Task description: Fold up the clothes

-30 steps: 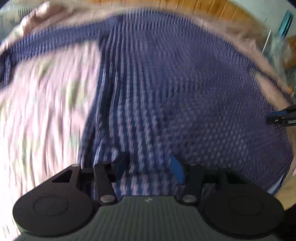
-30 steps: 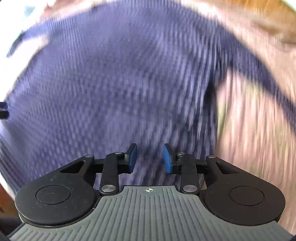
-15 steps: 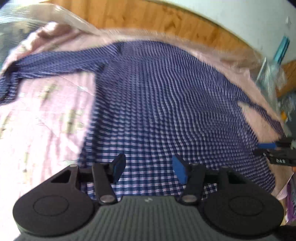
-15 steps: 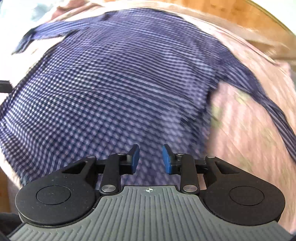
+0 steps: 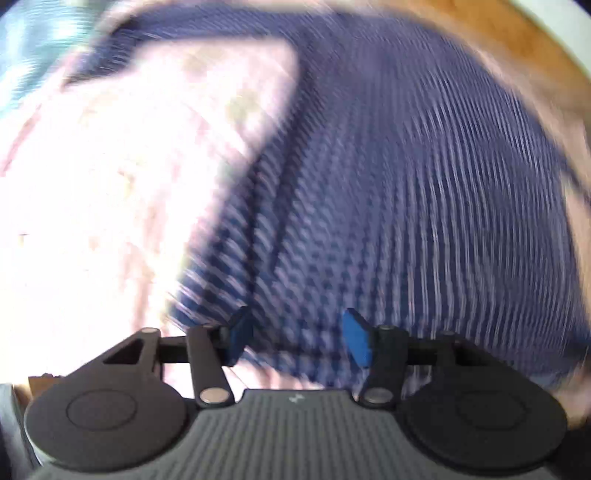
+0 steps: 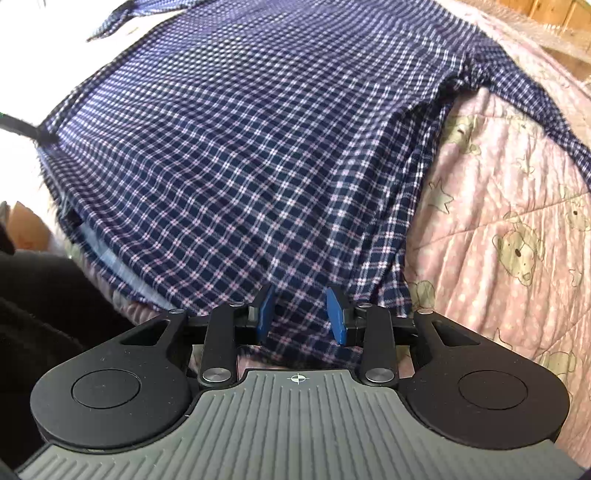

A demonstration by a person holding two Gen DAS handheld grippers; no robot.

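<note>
A navy checked shirt lies spread flat on a pink quilt, sleeves out to both sides. It also fills the blurred left wrist view. My right gripper is open and empty, its blue pads over the shirt's near hem at the right side. My left gripper is open and empty over the hem at the shirt's left side. The left gripper's tip also shows as a dark shape at the shirt's left edge in the right wrist view.
The quilt has a bear print and extends right of the shirt. In the left wrist view it lies left of the shirt. A wooden floor shows beyond the bed. A dark shape sits at lower left.
Both grippers have swung over the shirt and come lower toward its near hem. The left view is blurred by motion; the right view has sharpened. Both stay open.
</note>
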